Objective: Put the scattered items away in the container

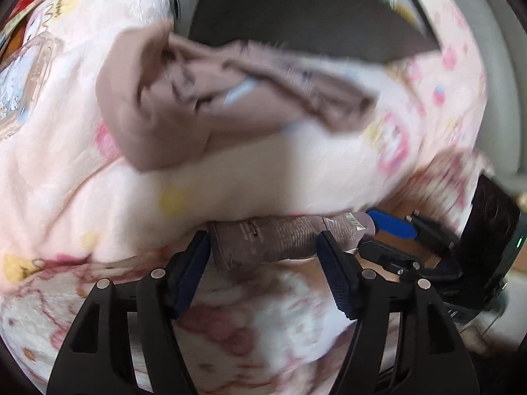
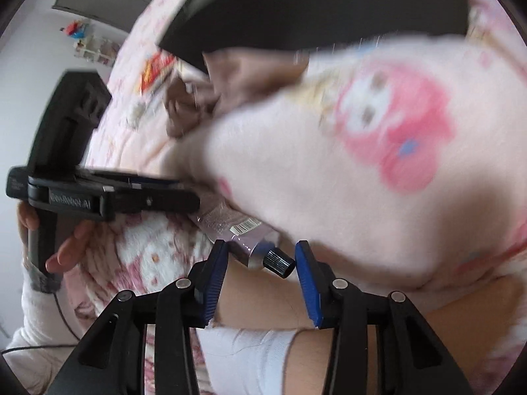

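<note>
A mauve tube [image 1: 273,238] with a black cap [image 2: 280,263] lies across a pink cartoon-print blanket [image 1: 82,177], partly under a fold of it. My left gripper [image 1: 263,240] stands open around the tube's body, its pads clear of it. My right gripper [image 2: 262,251] is shut on the cap end, with the tube slanting between its blue pads [image 2: 215,273]. It enters the left wrist view from the right [image 1: 378,237]. The dark container [image 1: 296,10] sits beyond, also in the right wrist view [image 2: 313,6]. A brown cloth [image 1: 148,98] lies crumpled at its near edge.
A clear plastic box [image 1: 29,65] and a red packet [image 2: 154,69] lie on the blanket to the left. A hand [image 2: 66,250] holds the left gripper's handle. A bare leg [image 2: 263,302] shows under the right gripper. A raised blanket fold [image 2: 362,164] blocks the right side.
</note>
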Tool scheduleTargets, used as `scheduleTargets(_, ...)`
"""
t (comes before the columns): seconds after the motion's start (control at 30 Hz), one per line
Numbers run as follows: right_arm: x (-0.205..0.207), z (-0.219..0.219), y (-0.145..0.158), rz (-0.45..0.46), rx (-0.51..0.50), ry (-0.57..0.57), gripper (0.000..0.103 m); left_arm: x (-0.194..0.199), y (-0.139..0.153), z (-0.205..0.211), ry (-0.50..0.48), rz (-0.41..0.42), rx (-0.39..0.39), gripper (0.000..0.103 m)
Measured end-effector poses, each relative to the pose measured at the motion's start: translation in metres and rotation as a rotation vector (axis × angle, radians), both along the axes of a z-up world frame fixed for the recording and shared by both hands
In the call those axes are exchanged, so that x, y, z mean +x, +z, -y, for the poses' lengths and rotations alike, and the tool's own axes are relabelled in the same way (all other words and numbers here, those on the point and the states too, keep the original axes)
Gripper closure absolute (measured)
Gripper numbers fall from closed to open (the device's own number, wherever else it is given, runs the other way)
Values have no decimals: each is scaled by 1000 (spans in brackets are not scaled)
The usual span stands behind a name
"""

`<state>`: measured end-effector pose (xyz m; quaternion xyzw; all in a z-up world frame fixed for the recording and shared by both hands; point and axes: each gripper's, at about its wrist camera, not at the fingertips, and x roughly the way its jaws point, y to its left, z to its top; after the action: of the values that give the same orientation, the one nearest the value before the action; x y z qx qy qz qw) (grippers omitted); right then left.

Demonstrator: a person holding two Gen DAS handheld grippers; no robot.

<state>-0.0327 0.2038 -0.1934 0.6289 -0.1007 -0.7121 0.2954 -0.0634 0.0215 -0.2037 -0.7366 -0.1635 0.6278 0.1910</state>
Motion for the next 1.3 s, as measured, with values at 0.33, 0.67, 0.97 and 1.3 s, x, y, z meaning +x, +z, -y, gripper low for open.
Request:
scheduleTargets(0.33,-34,-12,3,-21,-49,-75,63,-13,21,18,111,-160,50,38)
scheduleTargets(0.67,-31,-7,-4,14,-60,-77,63,11,2,17,169,-122,4,39)
scheduleTargets(0.97,-30,6,0,-12,11,-90,61,22,24,15,243,-224,23,40)
scheduleTargets(1.3,-69,-15,93,-255,-40,-85,61,-19,107,23,233,-380,135,40)
